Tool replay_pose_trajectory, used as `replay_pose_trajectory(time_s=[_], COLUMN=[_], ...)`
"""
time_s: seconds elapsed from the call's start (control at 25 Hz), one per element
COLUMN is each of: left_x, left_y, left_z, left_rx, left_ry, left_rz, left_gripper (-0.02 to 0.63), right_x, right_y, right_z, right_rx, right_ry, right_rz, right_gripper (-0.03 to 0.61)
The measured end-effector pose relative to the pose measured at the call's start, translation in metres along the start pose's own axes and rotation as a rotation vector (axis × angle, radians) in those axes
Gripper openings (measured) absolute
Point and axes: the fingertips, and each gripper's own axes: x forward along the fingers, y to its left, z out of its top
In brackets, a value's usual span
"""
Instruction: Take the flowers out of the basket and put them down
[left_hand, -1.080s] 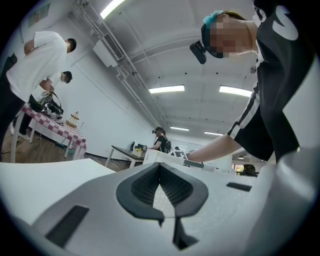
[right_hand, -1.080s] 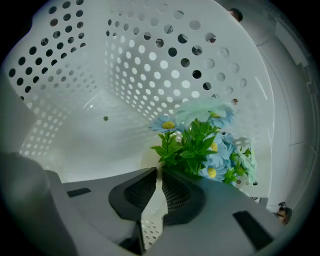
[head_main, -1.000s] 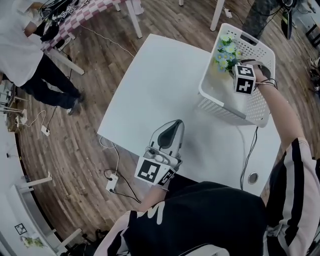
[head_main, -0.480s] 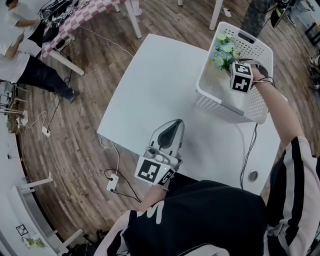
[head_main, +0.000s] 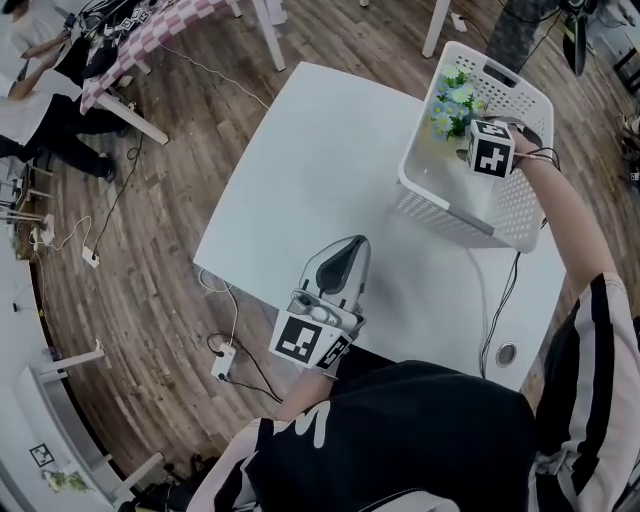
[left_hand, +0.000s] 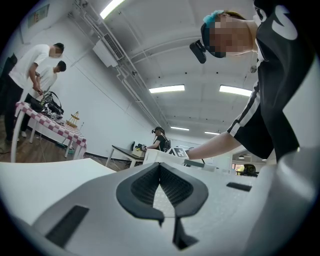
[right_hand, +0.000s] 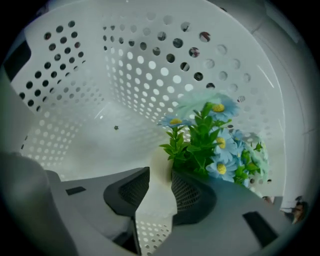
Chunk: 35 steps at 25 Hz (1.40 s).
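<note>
A white perforated basket (head_main: 440, 208) sits on the far right part of the white desk (head_main: 310, 170). The flowers (head_main: 452, 100), a small bunch of pale blue daisies with yellow centres and green leaves, are inside it, close to the far left wall.

The right gripper (right_hand: 160, 175) reaches down into the basket, its marker cube (head_main: 490, 155) showing just to the near side of the blooms. Its fingers (right_hand: 189, 192) are drawn in narrow around a cream-coloured base at the foot of the flowers; the base fills the gap between the two dark ribbed pads, and the leaves and blooms rise just beyond the fingertips. The holed floor of the basket shows below the base. I can't tell whether the bunch is resting on it or lifted off it.

The left gripper (head_main: 350, 247) lies at the near edge of the desk, well apart from the basket and pointing towards the far side. Its fingers (left_hand: 142, 187) meet at their tips and hold nothing.

A dark cable (head_main: 495, 310) trails from the right arm across the near right part of the desk. On the wood floor to the left lie a power strip (head_main: 225, 362) and loose leads.
</note>
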Motion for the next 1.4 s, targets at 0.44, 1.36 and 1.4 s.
replay_pose_trajectory(time_s=[0.44, 1.36, 1.4], left_x=[0.001, 0.005, 0.006], left_y=[0.003, -0.008, -0.010], left_z=[-0.009, 0.002, 0.003], left_rx=[-0.013, 0.019, 0.021], left_ry=[0.018, -0.001, -0.002], left_rz=[0.007, -0.036, -0.040], left_gripper=[0.005, 0.005, 0.005], right_x=[0.028, -0.001, -0.005], right_y=[-0.014, -0.009, -0.010], right_z=[-0.009, -0.006, -0.006], right_rx=[-0.044, -0.092, -0.089], right_ry=[0.042, 0.042, 0.041], right_rz=[-0.109, -0.153, -0.158], right_gripper=[0.130, 0.104, 0.104])
